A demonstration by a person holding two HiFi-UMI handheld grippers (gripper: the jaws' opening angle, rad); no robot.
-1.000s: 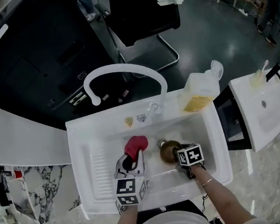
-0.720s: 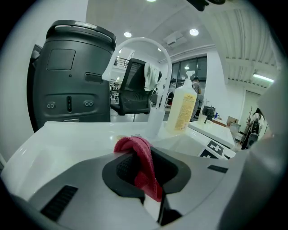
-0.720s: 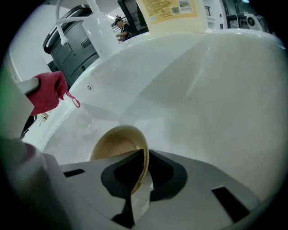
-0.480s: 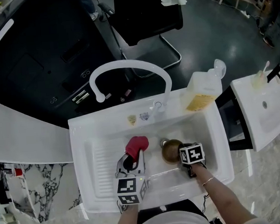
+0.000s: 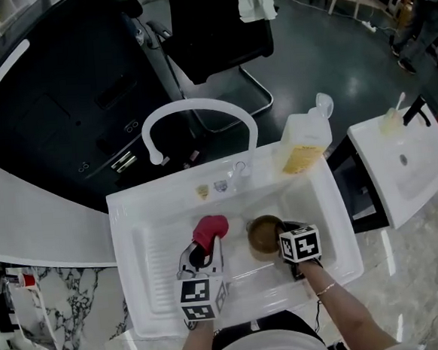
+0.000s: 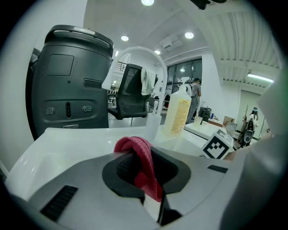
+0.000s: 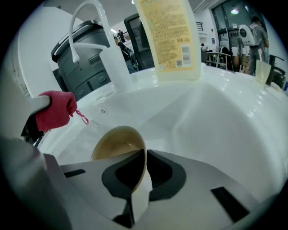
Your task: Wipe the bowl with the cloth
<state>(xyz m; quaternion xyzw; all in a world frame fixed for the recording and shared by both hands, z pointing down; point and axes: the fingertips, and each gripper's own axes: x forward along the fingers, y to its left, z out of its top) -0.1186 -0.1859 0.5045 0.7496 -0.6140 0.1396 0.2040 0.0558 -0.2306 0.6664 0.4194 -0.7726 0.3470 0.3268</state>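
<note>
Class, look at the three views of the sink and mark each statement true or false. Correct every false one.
1. The left gripper is shut on the red cloth. True.
2. The right gripper is open and holds nothing. False: its fingers have just been closing and now pinch the rim of the bowl.
3. The red cloth is pressed against the inside of the bowl. False: the two are apart, with the cloth to the left of the bowl in the head view.
4. A bottle with a yellow label stands at the far right corner of the sink. True.
</note>
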